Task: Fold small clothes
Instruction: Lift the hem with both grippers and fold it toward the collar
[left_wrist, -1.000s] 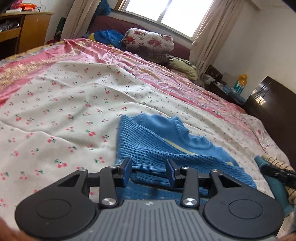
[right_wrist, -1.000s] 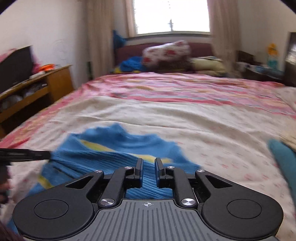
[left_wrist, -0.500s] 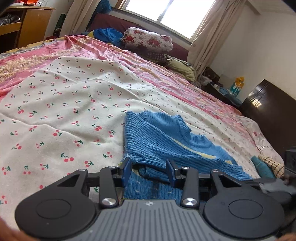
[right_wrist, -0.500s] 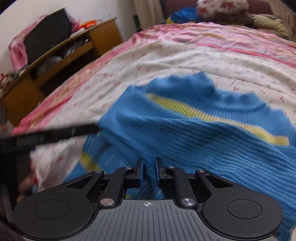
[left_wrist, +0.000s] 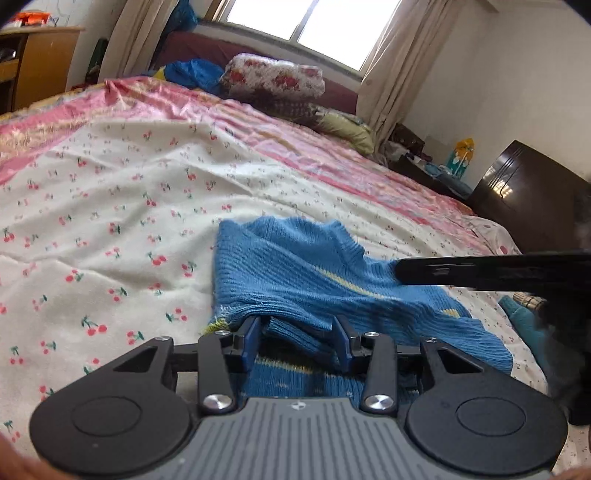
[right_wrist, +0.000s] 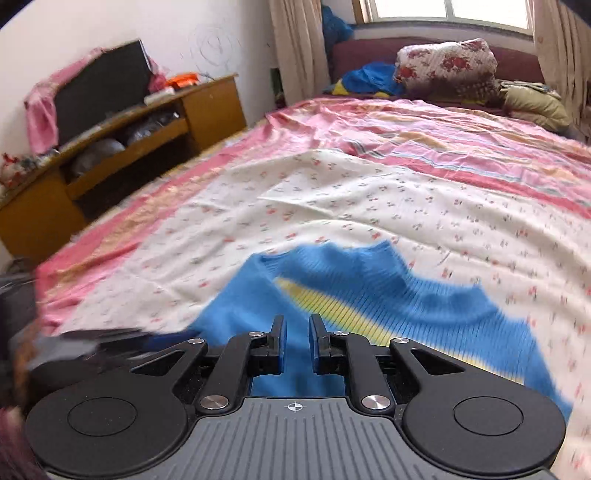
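Observation:
A small blue knit sweater with yellow stripes (left_wrist: 314, 280) lies rumpled on the cherry-print bed sheet (left_wrist: 110, 229). My left gripper (left_wrist: 297, 341) is open, its fingers on either side of a bunched fold at the sweater's near edge. My right gripper (right_wrist: 295, 341) hovers over the sweater (right_wrist: 369, 295) with its fingers a narrow gap apart and nothing between them. One black finger of the right gripper (left_wrist: 480, 271) reaches in from the right over the sweater in the left wrist view.
A teal garment (left_wrist: 524, 325) lies on the bed to the right of the sweater. A wooden desk (right_wrist: 122, 147) stands along the left side of the bed. Pillows and bedding (left_wrist: 273, 75) are piled under the window. A dark headboard (left_wrist: 528, 199) stands at the right.
The right gripper has swung from looking down at the sweater to looking along the bed, and now reaches over the sweater's right part. The left gripper has moved closer into the sweater's near fold.

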